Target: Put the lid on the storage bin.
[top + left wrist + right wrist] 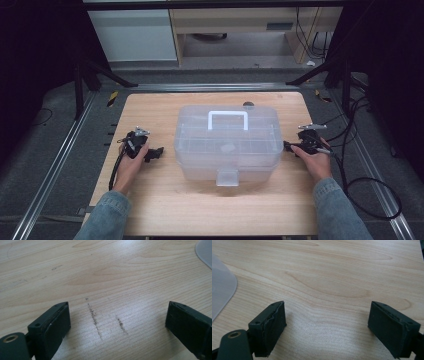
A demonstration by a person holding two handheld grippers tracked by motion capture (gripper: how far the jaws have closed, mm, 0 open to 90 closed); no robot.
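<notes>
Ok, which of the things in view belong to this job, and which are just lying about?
In the job:
- clear box with white handle, lid shut
- left gripper, open, left of the box
- right gripper, open, at the box's right side

Lying about:
- dark round thing behind the box
- cables on the floor
- scuff marks on the table

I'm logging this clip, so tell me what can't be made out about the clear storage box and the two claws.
- Storage box: contents unclear in the high view; the frosted lid blurs them.
- Front latch: too small to tell whether it is fastened.
- Box corner: cut off by the edge of the left gripper view.
- Right claw: its jaw gap is too small in the high view.
</notes>
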